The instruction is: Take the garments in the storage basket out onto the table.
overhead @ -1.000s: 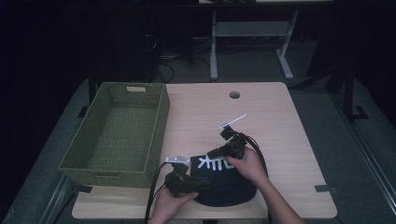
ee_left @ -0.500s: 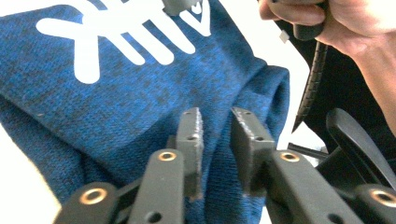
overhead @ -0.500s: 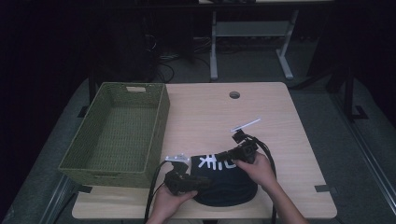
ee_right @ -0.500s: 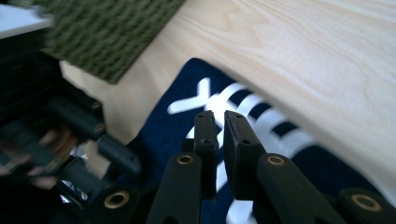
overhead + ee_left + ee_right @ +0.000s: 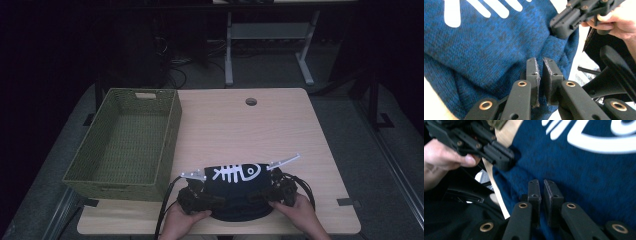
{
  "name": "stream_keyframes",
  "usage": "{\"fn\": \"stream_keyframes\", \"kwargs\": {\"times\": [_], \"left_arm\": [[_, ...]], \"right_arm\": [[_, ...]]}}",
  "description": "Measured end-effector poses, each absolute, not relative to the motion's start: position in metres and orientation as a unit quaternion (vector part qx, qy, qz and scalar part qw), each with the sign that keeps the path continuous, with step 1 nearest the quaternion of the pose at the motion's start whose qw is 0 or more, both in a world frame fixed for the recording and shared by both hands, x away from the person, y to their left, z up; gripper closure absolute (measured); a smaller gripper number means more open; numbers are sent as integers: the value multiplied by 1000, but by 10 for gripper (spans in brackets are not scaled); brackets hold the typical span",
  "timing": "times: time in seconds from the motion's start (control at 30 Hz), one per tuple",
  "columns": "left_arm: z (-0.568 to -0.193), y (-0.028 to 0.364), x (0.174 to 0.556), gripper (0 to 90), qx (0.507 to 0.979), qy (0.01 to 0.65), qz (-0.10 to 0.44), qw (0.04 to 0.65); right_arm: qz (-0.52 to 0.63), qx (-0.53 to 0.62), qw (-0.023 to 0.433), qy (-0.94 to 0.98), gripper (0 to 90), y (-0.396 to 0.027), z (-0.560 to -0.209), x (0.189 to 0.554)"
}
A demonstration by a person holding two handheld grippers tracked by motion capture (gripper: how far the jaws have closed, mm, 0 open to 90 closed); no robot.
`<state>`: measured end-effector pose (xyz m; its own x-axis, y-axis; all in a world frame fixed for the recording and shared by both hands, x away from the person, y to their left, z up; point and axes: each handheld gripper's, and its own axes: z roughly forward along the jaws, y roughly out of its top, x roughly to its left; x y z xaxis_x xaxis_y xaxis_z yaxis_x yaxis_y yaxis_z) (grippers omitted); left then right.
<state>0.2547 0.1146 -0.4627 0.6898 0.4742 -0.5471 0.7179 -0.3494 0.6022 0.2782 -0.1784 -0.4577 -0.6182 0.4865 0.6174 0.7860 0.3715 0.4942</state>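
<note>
A dark blue knitted garment [image 5: 235,197] with a white fishbone print [image 5: 235,172] lies bunched at the table's front edge. My left gripper [image 5: 210,200] sits at its left side and my right gripper [image 5: 264,194] at its right side, a hand behind each. In the left gripper view the garment [image 5: 486,45] lies under the left gripper [image 5: 539,60]. Its jaws have just been closing and now stand almost together, with a thin strip of blue cloth between the pads. In the right gripper view the right gripper [image 5: 539,181] is likewise nearly closed on the garment [image 5: 586,175].
A green woven basket [image 5: 170,135] stands empty on the left half of the wooden table [image 5: 250,130]. A round cable hole [image 5: 251,101] sits near the far edge. Black cables trail from both grippers over the front edge. The floor beyond is dark, with a white frame.
The right hand has moved right and toward the front edge, and the garment has spread so the whole fishbone print shows. The left hand has stayed in place.
</note>
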Motion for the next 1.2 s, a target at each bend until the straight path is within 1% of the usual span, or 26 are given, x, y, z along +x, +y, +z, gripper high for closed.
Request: {"fn": "stream_keyframes", "kwargs": {"times": [0.1,0.2,0.33,0.4,0.47,0.57,0.67,0.73,0.8,0.9,0.97,1.07,1.2], "left_arm": [[-467,115,253,823,810,370,-141,432],[-467,114,252,825,812,369,-135,431],[-465,115,253,815,814,365,-137,431],[-461,116,253,802,814,365,-132,433],[-456,118,255,793,813,363,-125,438],[-451,119,260,783,806,370,-115,448],[-447,118,271,745,793,385,-103,461],[-442,117,280,713,785,394,-88,469],[-439,116,288,700,779,404,-73,474],[-441,113,299,684,781,415,-58,463],[-447,111,305,656,785,424,-56,448],[-456,111,308,660,784,433,-62,440],[-459,111,309,681,789,430,-57,435]], "right_arm": [[-398,-393,188,-807,839,-182,-466,273],[-398,-395,185,-807,865,-183,-471,271],[-397,-395,181,-808,868,-182,-475,269],[-396,-394,183,-809,864,-182,-474,270],[-398,-394,187,-807,841,-182,-472,271],[-429,-386,185,-795,816,-183,-462,274],[-450,-388,158,-788,806,-182,-451,284],[-460,-397,149,-780,806,-180,-448,296],[-458,-410,133,-777,806,-178,-444,308],[-461,-430,121,-767,806,-177,-444,326],[-450,-446,119,-764,803,-175,-447,336],[-426,-449,118,-777,811,-168,-456,342],[-419,-452,121,-778,838,-168,-460,341]]}}
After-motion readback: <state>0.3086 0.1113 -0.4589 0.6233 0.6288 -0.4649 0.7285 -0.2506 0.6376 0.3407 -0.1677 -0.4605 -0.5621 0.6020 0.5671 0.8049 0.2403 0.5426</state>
